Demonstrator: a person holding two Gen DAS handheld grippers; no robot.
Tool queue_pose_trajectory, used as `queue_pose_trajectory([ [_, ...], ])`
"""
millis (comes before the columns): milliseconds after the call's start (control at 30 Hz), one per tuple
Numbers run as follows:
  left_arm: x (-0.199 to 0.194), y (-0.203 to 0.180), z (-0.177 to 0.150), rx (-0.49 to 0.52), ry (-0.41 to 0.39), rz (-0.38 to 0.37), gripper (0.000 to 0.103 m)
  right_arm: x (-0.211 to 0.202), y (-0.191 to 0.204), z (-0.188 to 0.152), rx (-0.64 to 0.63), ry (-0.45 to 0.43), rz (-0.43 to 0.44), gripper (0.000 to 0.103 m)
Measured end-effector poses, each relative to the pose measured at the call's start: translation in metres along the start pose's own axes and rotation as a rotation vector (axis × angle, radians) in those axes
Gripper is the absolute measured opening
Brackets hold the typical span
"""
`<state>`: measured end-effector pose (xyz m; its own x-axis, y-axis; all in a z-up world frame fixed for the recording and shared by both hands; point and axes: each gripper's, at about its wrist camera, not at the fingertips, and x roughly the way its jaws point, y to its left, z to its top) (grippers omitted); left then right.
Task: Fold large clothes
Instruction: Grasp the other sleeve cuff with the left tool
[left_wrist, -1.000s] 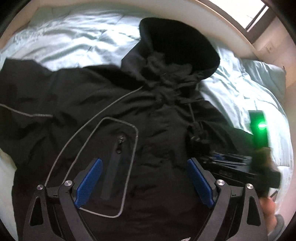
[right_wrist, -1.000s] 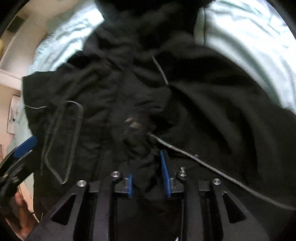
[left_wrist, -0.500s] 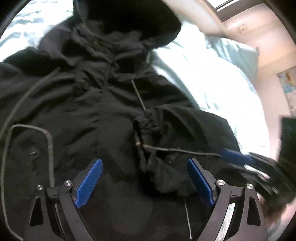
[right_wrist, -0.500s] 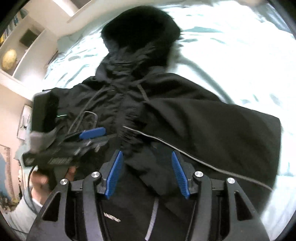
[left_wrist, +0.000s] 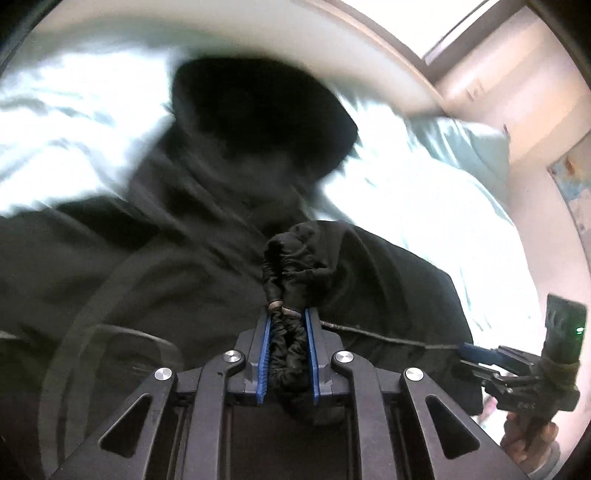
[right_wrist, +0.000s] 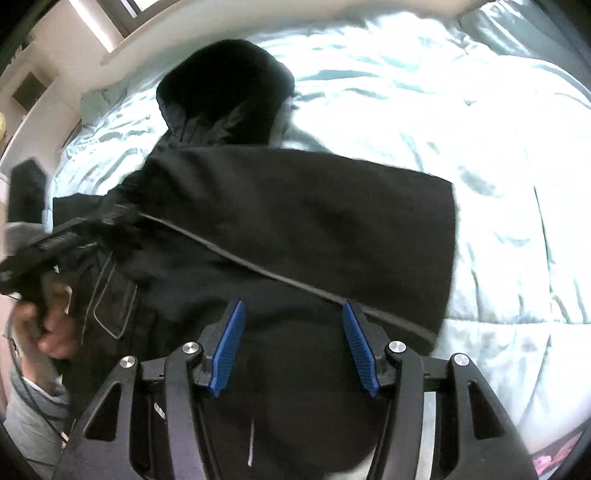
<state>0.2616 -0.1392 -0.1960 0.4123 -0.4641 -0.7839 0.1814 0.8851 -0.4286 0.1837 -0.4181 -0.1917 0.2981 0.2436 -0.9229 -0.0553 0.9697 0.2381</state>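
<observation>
Black jacket (right_wrist: 295, 221) sleeve cuff (left_wrist: 291, 273) is pinched in the left claw (left_wrist: 287, 350); the sleeve runs rightward toward the spread, empty right claw (right_wrist: 293, 345).

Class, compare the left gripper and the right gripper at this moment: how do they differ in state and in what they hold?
The left gripper has its jaws shut on the bunched sleeve cuff of the black jacket; the right gripper has its jaws wide apart.
The left grips cloth between its pads; the right holds nothing, hovering over the jacket.
Both have blue pads and black frames.
</observation>
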Motion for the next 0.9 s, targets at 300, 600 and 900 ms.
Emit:
queue_pose_trajectory([
  [300,-0.025,0.156,-0.029,-0.175,0.132,0.387,0.024,0.079,0.047,0.015,-0.075,0.077,-0.086,0.063],
  [600,-0.073,0.181,-0.07,-0.348,-0.023,0.297,0.041,0.132,0.064,0.007,-0.157,0.169,-0.284,0.072],
  [900,-0.011,0.12,-0.088,-0.161,0.14,0.235,0.059,0.116,0.084,-0.049,-0.079,0.246,-0.203,0.071],
])
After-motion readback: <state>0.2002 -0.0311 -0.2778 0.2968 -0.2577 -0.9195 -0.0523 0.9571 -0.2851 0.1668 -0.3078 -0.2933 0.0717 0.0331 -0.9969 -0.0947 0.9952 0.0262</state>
